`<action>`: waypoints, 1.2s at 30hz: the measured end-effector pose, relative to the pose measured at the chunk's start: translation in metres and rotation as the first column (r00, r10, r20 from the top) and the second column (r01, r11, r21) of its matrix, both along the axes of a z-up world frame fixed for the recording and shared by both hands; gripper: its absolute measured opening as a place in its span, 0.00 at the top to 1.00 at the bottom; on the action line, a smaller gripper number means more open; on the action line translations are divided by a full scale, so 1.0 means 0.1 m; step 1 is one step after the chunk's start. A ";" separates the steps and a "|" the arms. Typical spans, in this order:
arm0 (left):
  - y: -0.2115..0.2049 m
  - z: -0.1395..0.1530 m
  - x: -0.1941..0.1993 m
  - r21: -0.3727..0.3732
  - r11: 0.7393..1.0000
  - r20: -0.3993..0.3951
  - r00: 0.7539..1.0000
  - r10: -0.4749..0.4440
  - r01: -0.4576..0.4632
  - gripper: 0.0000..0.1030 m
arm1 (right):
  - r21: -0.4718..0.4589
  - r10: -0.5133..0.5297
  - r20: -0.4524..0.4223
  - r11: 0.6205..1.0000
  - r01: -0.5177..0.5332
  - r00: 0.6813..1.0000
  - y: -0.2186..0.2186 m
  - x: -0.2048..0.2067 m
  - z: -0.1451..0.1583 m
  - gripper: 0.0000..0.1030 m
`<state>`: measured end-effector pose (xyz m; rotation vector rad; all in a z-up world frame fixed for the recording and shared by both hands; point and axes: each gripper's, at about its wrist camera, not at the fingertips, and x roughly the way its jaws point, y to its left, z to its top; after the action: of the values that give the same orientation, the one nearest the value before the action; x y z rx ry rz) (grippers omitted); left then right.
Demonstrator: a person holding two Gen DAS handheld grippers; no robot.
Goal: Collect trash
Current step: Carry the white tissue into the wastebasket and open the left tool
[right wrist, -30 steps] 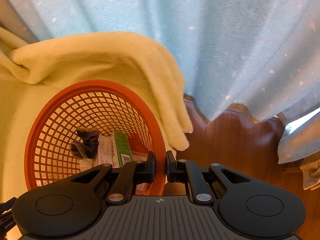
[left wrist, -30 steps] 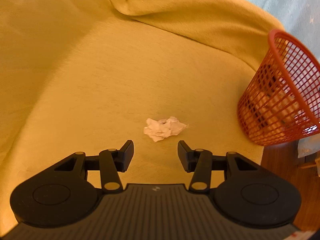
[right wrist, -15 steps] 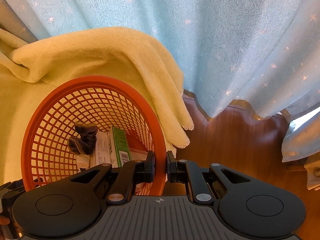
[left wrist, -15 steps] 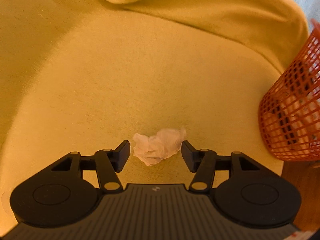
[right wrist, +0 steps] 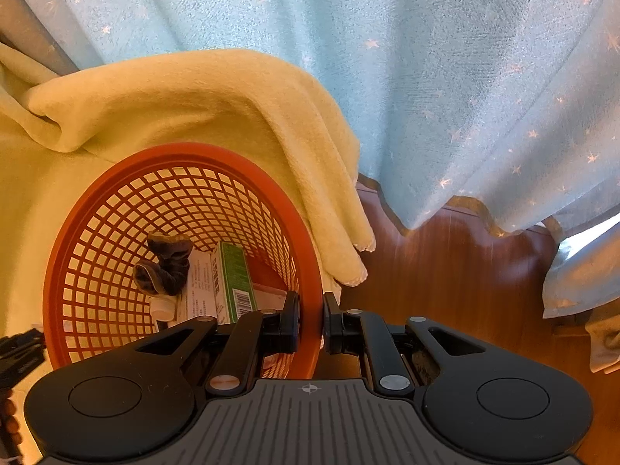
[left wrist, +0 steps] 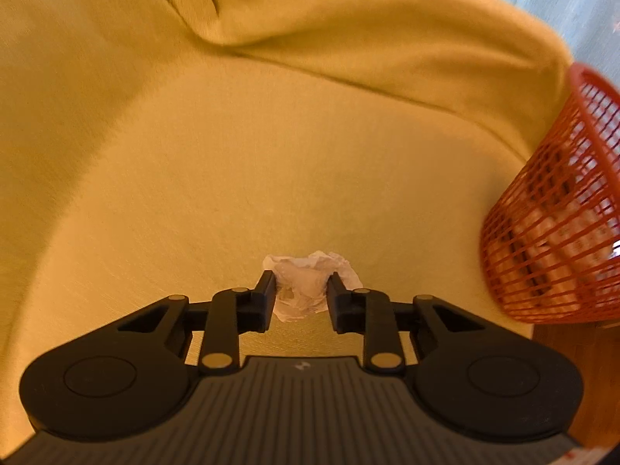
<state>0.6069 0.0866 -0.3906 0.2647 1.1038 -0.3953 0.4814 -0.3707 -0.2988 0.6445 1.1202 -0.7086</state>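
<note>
Low over yellow blanket [left wrist: 271,155], left gripper [left wrist: 301,294] clasping crumpled tissue [left wrist: 306,286], right gripper [right wrist: 309,321] gripping basket rim [right wrist: 310,255]

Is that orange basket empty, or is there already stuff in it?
Not empty. The orange basket already holds a green box and a dark crumpled thing.

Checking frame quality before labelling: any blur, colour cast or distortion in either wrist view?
Left wrist: strong yellow-orange cast, blanket smeared by motion blur, basket blurred at the edge; tissue fairly sharp. Right wrist: sharper, heavy fisheye bending of curtain, bright glare patch at right edge, floor slightly streaked.
</note>
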 end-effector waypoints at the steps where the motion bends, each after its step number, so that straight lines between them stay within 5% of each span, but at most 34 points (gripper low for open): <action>1: 0.01 0.09 -0.02 -0.005 1.000 0.009 1.000 0.000 0.000 0.78 | 0.001 0.001 -0.003 1.000 -0.001 1.000 0.00 0.01 0.00 0.92; 19: -0.45 1.25 -0.45 -0.058 0.996 0.020 0.998 -0.059 0.060 0.78 | -0.010 0.051 0.014 0.999 -0.051 0.999 0.08 0.02 0.03 0.92; 36: -1.08 1.36 -0.69 -0.085 0.985 0.011 0.989 -0.147 0.147 0.78 | -0.003 0.068 0.034 0.998 -0.068 0.997 0.13 -0.09 -0.02 0.92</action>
<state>0.5379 -0.0212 -0.2547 0.2717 1.0633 -0.5718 0.4726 -0.3578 -0.3012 0.6114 1.1053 -0.6382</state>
